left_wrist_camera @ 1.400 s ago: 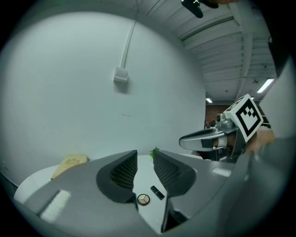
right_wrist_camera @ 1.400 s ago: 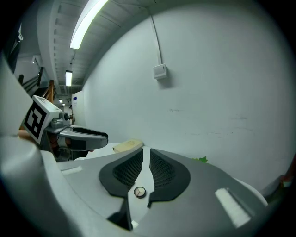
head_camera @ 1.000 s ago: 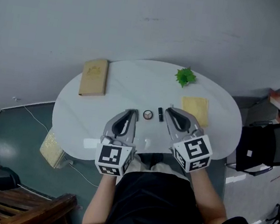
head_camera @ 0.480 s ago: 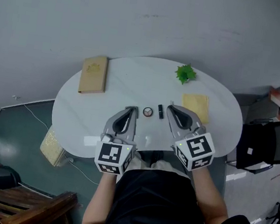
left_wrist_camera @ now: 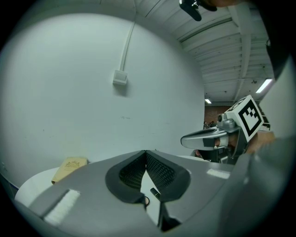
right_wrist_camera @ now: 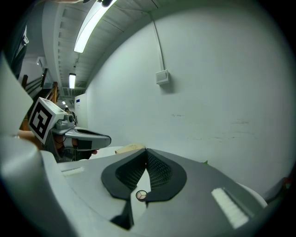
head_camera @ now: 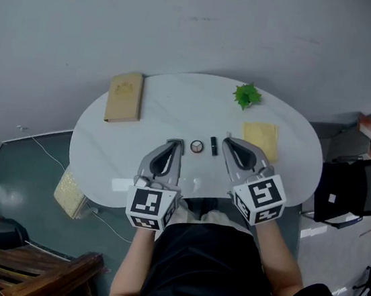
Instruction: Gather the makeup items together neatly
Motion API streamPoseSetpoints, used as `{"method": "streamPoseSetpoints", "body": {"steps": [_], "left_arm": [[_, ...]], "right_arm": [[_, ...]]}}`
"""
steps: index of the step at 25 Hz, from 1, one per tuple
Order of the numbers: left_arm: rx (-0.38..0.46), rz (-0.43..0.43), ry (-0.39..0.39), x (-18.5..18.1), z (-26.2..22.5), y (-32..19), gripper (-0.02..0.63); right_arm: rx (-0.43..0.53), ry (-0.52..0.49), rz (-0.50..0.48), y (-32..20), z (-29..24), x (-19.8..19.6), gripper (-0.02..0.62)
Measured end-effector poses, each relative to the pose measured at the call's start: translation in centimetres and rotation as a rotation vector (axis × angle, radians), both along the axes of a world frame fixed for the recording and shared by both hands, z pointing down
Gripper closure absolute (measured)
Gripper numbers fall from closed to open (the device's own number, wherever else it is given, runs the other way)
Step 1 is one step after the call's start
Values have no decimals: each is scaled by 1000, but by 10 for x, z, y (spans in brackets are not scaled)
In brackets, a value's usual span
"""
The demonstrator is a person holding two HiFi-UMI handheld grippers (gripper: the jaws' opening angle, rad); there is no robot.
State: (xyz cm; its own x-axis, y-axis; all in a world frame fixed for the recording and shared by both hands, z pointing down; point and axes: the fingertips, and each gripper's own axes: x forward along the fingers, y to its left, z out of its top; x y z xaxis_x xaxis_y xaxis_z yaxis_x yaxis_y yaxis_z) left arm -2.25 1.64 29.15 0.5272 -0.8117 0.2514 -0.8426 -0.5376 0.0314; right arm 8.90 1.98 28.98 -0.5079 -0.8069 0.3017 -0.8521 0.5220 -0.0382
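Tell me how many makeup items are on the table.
2. A round compact lies between the left gripper and right gripper; a small black tube lies just right of it. More may hide beneath them.

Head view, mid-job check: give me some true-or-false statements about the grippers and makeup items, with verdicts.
The left gripper and right gripper are both shut, holding nothing. True.
The round compact lies on the table between the grippers. True.
The right gripper holds the black tube. False: it lies on the table beside the compact.
The tan book is at the table's right end. False: it is at the left end.
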Motion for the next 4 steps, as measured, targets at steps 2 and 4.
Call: {"method": "streamPoseSetpoints", "body": {"steps": [2,4], "left_arm": [[-2,-1,-2,0,2,0,606],[-4,-1,-3,-1,4,-1,606]], "right_arm": [[-2,0,0,0,2,0,586],[-3,1,0,-1,3,0,586]]}}
